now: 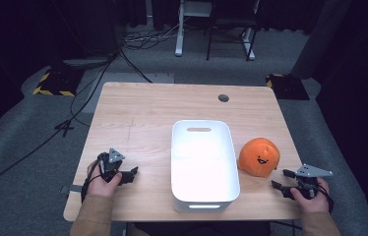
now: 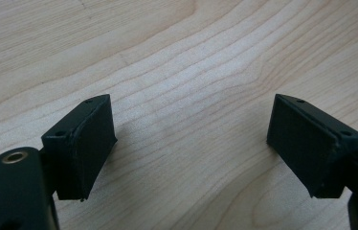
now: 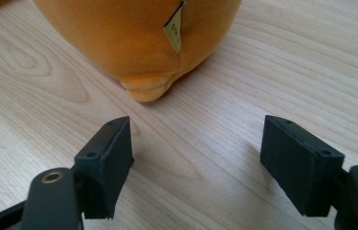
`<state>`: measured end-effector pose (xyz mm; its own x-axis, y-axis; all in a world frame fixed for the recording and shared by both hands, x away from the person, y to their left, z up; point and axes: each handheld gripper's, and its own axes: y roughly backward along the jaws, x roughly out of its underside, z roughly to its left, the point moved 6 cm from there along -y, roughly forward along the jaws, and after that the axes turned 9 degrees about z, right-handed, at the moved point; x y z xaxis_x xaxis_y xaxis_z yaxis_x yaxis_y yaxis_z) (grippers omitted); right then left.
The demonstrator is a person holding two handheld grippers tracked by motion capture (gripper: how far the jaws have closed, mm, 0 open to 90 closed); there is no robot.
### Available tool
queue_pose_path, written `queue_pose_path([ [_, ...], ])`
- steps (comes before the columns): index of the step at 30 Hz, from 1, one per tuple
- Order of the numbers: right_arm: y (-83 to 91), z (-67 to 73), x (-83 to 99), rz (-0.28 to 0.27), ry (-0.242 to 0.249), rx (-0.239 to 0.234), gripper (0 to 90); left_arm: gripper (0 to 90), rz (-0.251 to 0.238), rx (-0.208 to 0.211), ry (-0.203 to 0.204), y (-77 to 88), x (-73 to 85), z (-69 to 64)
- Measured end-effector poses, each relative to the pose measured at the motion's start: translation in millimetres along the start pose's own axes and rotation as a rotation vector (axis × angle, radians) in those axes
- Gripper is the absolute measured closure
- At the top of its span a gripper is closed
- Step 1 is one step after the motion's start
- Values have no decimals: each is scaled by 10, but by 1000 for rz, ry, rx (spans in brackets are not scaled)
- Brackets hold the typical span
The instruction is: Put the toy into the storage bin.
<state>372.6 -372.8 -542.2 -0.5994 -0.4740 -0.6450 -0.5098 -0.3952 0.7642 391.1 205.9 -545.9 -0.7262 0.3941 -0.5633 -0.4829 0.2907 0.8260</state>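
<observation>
Table (image 1: 142,113): pale wood with wavy grain, rectangular with rounded corners, 1 small round grey cap near its far edge; it carries everything I work with.
Bin (image 1: 178,162): white plastic, smooth and glossy, a rounded rectangle with upright walls and a slot handle cut in the far wall; it stands in the middle of the table, between my 2 hands.
Plush toy (image 1: 259,156): orange, soft and fuzzy, dome-shaped, with a small dark smiling face stitched on the side toward me; it sits on the table just beside the bin's right wall. In the right gripper view its rounded underside (image 3: 139,43) bulges toward my tongs, and a small tan fabric tag (image 3: 174,29) hangs from its seam.
Right gripper (image 1: 283,180): in my right hand at the table's near right corner, close to the toy but not touching it; its 2 flat black blocks (image 3: 194,165) are spread wide with bare wood between them.
Left gripper (image 1: 132,174): in my left hand, low over the table left of the bin; its matte black pads (image 2: 191,143) are spread apart, gripping nothing.
</observation>
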Motion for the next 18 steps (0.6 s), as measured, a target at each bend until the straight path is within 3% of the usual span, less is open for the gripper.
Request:
queue_pose_path([
  [9, 0, 0, 0, 0, 0, 0, 268, 143, 10, 9, 10, -11, -8, 3],
  [18, 6, -3, 2, 5, -6, 1, 268, 119, 20, 27, -34, -23, -24, 43],
])
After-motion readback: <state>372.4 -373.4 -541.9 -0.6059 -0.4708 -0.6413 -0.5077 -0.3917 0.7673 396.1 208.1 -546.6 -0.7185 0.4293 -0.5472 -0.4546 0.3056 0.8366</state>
